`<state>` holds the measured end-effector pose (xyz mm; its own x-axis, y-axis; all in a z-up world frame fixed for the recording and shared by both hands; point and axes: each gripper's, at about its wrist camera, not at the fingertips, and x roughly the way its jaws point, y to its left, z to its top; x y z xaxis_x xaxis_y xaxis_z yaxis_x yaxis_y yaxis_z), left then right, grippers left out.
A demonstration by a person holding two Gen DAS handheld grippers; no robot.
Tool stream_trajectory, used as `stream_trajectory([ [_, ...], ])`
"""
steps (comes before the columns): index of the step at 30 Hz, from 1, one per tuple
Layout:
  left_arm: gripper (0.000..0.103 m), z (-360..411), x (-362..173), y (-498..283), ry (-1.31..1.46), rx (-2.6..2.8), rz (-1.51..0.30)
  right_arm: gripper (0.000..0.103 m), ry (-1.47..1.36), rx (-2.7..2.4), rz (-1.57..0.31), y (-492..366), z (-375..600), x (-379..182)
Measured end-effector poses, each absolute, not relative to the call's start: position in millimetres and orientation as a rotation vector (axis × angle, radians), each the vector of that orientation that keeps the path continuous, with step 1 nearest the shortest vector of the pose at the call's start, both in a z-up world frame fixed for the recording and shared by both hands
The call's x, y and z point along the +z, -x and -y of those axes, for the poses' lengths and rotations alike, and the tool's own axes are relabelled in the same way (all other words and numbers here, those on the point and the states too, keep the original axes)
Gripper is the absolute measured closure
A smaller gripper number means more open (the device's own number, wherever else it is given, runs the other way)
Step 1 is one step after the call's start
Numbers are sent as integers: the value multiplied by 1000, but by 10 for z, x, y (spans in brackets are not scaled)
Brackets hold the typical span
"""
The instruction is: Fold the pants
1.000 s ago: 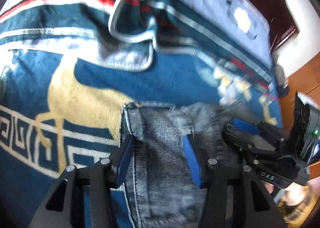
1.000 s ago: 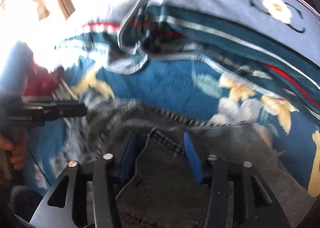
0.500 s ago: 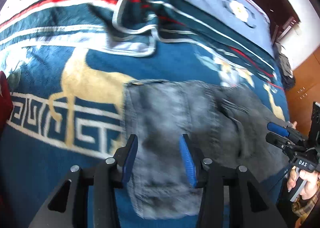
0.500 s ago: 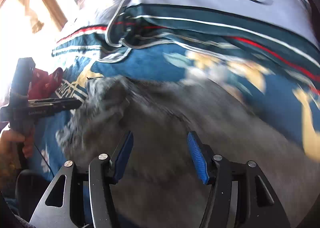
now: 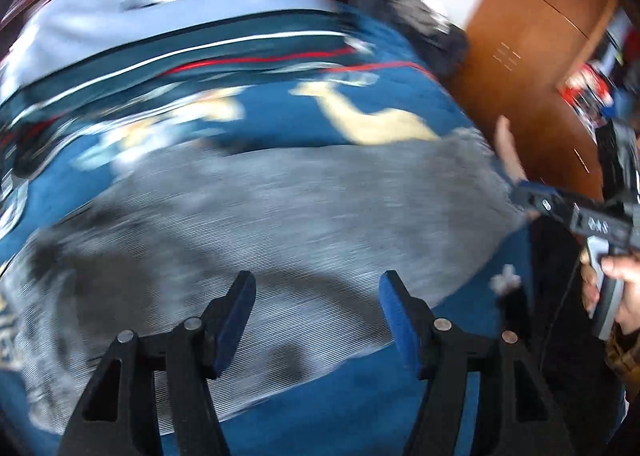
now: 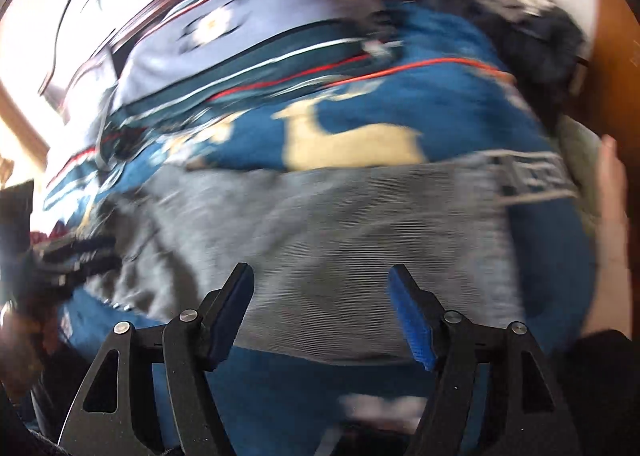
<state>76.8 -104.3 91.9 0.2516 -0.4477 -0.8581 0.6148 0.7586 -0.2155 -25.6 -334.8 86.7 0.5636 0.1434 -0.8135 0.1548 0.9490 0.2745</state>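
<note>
Both tongs empty above the pants, between folds

The grey pants (image 5: pixel 288 216) lie spread flat on the blue blanket (image 5: pixel 280 116) of the bed. The left tongs (image 5: pixel 316 316) and the right tongs (image 6: pixel 320 308) hang wide apart over the cloth, grasping nothing. I judge the next move needs a new grip on one edge, probably the far leg end, though both views are blurred.

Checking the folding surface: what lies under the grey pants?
The grey pants lie on a blue blanket with tan animal figures. What the blanket covers is hidden.
</note>
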Motion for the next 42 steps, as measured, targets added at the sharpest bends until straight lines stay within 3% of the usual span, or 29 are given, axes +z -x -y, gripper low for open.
stream_trajectory([
  [8, 36, 2140, 589, -442, -341, -831, -1169, 34, -396, -159, -1118, 321, 4081, 433],
  [9, 36, 2189, 517, -429, -347, -828, -1188, 41, -393, -164, -1161, 307, 4105, 328],
  [10, 36, 2210, 454, -421, -355, -823, -1202, 56, -389, -169, -1195, 315, 4132, 220],
  [11, 36, 2243, 389, -400, -366, -817, -1212, 58, -396, -158, -1207, 334, 4153, 138],
  [13, 36, 2254, 315, -373, -394, -816, -1204, 82, -395, -159, -1190, 354, 4188, 158],
  [15, 31, 2254, 317, -349, -406, -829, -1193, 86, -370, -163, -1140, 401, 4207, 275],
  [23, 31, 2356, 592, -340, -437, -860, -1126, 81, -442, -149, -1194, 395, 4331, 146],
  [28, 31, 2726, 756, -289, -490, -928, -1064, 55, -575, -197, -1068, 554, 4650, 349],
  [40, 32, 3735, 322, 97, -683, -1063, -1049, 55, -718, -176, -1015, 426, 5022, 297],
  [42, 37, 3699, 305, 67, -645, -1073, -1037, 55, -744, -143, -1008, 323, 5047, 263],
])
